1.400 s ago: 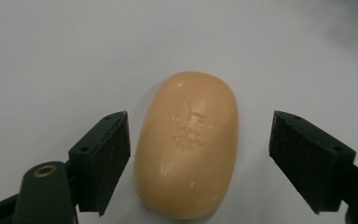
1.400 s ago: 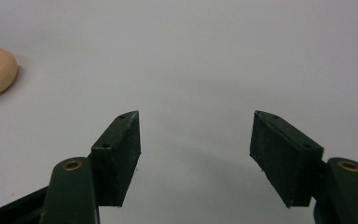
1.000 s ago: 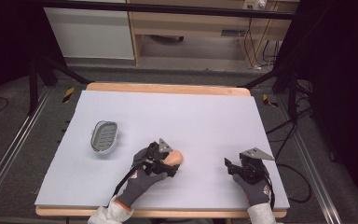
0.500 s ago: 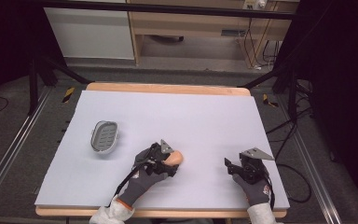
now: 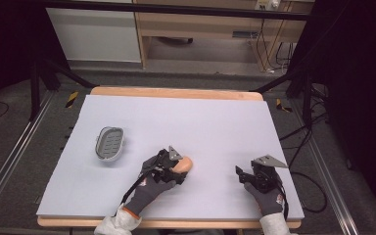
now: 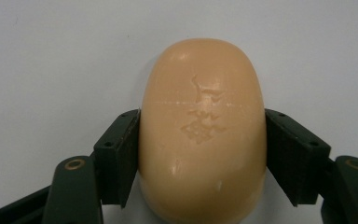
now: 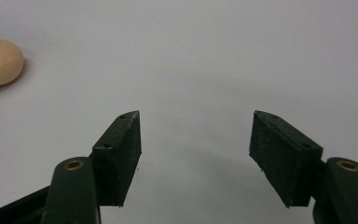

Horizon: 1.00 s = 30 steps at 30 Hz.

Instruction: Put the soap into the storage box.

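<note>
Soap bar (image 6: 203, 135): smooth peach oval, chipped mark on top, lying on matte white desk (image 5: 215, 122), front centre. Left gripper (image 5: 178, 169) jaws pressed on both soap sides. Right gripper (image 5: 242, 175) jaws spread wide, nothing held. Grey ribbed oval soap dish (image 5: 109, 144) well apart, left. No change noted from earlier frames.

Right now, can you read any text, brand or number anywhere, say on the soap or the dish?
Soap bar: an embossed mark on its top face, too worn to read.
Soap dish: no lettering visible.
Left gripper and right gripper: no labels visible.
No readable text anywhere.
</note>
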Available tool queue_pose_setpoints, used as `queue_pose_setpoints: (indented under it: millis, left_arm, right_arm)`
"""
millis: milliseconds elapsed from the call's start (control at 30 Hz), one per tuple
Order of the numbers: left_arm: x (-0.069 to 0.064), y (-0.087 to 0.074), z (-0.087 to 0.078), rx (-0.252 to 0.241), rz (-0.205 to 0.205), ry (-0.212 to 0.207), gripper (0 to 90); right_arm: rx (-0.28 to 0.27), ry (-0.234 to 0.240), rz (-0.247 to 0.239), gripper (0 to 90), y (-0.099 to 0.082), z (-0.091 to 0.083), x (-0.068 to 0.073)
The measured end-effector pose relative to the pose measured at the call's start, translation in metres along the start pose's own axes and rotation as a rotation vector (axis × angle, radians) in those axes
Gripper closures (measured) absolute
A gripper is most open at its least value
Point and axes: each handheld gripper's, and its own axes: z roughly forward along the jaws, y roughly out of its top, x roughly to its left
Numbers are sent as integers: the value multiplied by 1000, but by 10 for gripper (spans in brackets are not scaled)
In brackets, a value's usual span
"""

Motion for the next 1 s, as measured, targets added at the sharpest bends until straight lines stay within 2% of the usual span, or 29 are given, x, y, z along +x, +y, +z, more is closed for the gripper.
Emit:
queue_pose_setpoints:
  millis: [433, 1000]
  left_arm:
    - [1, 0, -7, -6, -17, -9, 316]
    - [10, 3, -41, -51, -29, -13, 316]
  right_arm:
    - [-2, 1, 1, 338, 0, 0, 0]
    - [-6, -1, 3, 338, 0, -2, -1]
